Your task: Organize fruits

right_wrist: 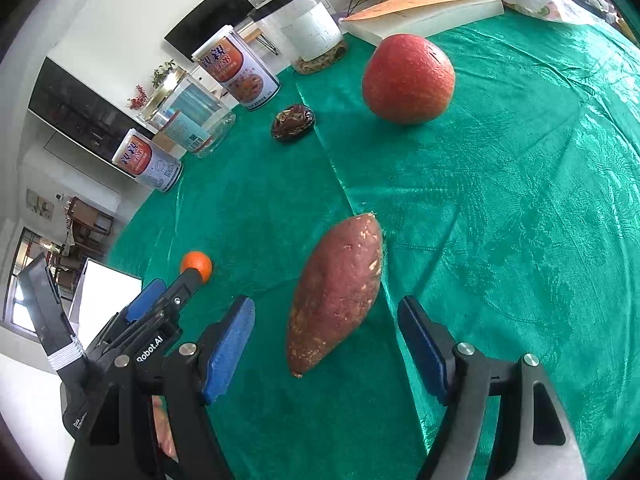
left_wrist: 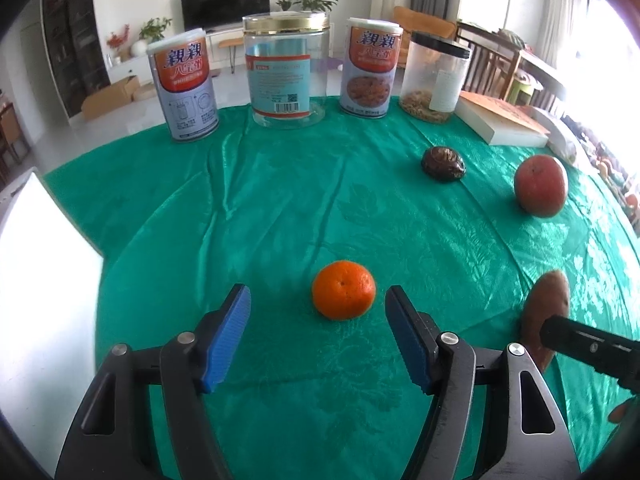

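**Both grippers spread over fruit on green cloth**

Left gripper (left_wrist: pixel 318 336): jaws released, wide apart, holding nothing. Small round orange tangerine (left_wrist: pixel 343 290) sits on the green satin-covered surface (left_wrist: pixel 260 208) just ahead, between the blue pads (left_wrist: pixel 226 340), untouched.

Right gripper (right_wrist: pixel 326 350): jaws released, empty. Long reddish-brown sweet potato (right_wrist: pixel 338 290) lies on the cloth, near end between the jaws, apart from both pads.

Farther back: large red apple (right_wrist: pixel 408 78), dark wrinkled brown lump (right_wrist: pixel 293 123), well apart. Two printed tins, two clear jars and a book line the far edge.
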`<state>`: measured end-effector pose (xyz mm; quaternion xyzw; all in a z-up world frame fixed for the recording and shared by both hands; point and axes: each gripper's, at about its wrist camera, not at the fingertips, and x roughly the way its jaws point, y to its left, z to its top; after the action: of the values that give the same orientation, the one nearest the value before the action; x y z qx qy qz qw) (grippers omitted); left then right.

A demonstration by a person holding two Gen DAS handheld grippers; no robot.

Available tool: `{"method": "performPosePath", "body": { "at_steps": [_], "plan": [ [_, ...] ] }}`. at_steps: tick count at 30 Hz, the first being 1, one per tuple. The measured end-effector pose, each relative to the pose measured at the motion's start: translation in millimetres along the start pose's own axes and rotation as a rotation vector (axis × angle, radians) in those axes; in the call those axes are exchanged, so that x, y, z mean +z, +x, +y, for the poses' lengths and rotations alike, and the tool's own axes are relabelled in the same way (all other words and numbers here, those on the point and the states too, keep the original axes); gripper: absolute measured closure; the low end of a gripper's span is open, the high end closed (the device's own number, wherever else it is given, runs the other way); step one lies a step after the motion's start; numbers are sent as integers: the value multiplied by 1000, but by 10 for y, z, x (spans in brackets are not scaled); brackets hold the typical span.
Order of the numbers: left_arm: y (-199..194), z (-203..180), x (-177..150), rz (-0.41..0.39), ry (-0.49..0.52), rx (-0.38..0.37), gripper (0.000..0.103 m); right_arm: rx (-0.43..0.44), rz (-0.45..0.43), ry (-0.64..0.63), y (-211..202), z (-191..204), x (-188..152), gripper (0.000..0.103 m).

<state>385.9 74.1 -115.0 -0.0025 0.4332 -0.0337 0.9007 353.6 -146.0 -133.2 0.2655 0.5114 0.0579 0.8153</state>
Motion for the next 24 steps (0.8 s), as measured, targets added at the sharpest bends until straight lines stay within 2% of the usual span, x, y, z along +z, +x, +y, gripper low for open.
{"method": "performPosePath", "body": {
  "at_steps": [2, 3, 4, 5, 7, 9, 11, 13, 15, 18, 24],
  "plan": [
    [31, -41, 29, -1, 3, -17, 42, -9, 7, 0, 39, 20, 20, 28],
    [55, -90, 38, 4, 22, -21, 49, -20, 10, -10, 71, 49, 34, 28],
    [74, -128, 42, 7, 42, -21, 64, -43, 9, -37, 87, 103, 33, 28],
    [97, -180, 41, 8, 68, -4, 70, -66, 14, -69, 116, 158, 30, 30],
    [86, -231, 19, -7, 84, 20, 71, -168, 25, -170, 167, 300, 6, 55],
    [54, -220, -25, -7, 55, 27, 72, -189, 23, -207, 186, 336, -35, 62],
    [-7, -204, -92, 4, 20, 30, 73, -192, 13, -239, 180, 348, -66, 63],
    [-117, -197, -171, 17, -19, 20, 73, -124, 16, -247, 155, 309, -99, 63],
    [-295, -179, -281, 21, -83, -4, 73, -92, 33, -269, 101, 291, -144, 63],
    [-564, -163, -492, 40, -159, -39, 73, -34, 67, -356, -57, 308, -253, 63],
    [-1052, -244, -1018, 88, -147, -75, 73, 47, 163, -483, -451, 274, -587, 64]
  ]
}}
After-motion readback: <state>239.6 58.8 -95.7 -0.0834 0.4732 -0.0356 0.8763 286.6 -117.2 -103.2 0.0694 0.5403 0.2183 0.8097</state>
